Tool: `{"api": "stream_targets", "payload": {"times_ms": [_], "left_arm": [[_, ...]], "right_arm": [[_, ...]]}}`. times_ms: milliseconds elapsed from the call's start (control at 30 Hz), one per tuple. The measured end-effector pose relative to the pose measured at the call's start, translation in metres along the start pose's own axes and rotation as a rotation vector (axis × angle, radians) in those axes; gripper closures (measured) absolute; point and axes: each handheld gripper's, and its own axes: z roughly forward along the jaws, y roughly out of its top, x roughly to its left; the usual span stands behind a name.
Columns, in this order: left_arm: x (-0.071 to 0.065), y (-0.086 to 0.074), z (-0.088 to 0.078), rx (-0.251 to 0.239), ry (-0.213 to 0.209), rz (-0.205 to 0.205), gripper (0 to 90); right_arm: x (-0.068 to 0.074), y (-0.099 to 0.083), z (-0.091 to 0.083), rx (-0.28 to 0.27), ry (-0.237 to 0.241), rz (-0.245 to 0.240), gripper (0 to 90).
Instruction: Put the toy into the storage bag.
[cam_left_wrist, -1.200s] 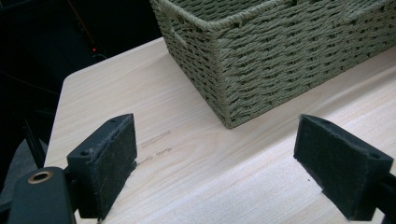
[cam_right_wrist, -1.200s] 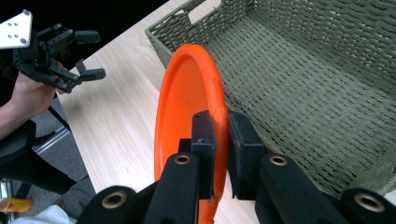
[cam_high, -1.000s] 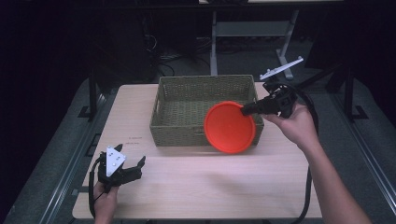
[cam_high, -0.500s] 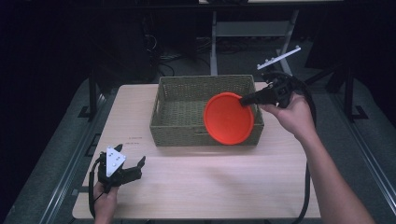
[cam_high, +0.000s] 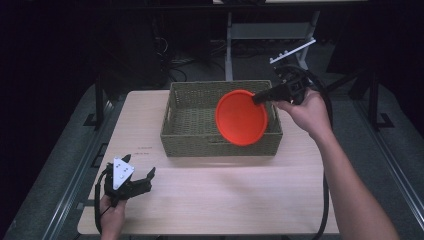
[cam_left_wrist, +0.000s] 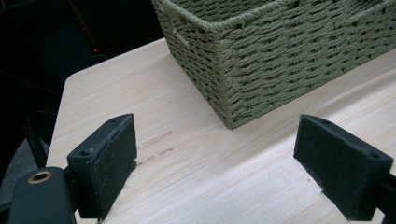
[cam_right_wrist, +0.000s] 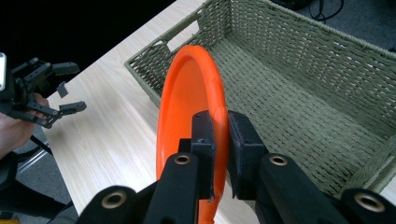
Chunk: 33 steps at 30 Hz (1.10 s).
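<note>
The pale wooden table carries a rectangular olive-green woven basket toward its far side; over the basket's right half hangs a round orange plastic plate, tilted nearly on edge, its lower rim in front of the basket's near wall in the high view; the right gripper has its black jaws clenched on the plate's rim, one pad on each face; the left gripper rests at the table's near left corner, jaws spread wide with nothing between them.

The step in hand looks like lowering the plate into the basket; to do it well, tip the plate toward flat while its lower rim clears the near wall; bring it low over the woven floor before letting go, so it does not drop and rock.
</note>
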Motion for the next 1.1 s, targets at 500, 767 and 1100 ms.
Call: {"api": "stream_targets", "payload": {"times_ms": [500,767,1100], "left_arm": [[0.0,0.0,0.0,0.0,-0.003,0.002,12.8],[-0.001,0.0,0.001,-0.008,-0.008,0.0,12.7],[-0.001,0.001,0.001,-0.012,-0.009,0.004,12.7]], "right_arm": [[-0.013,0.017,0.009,0.0,-0.016,0.043,81.6],[-0.023,0.024,0.014,-0.015,-0.03,0.076,81.6],[-0.034,0.026,0.025,-0.007,-0.066,0.103,81.5]]}}
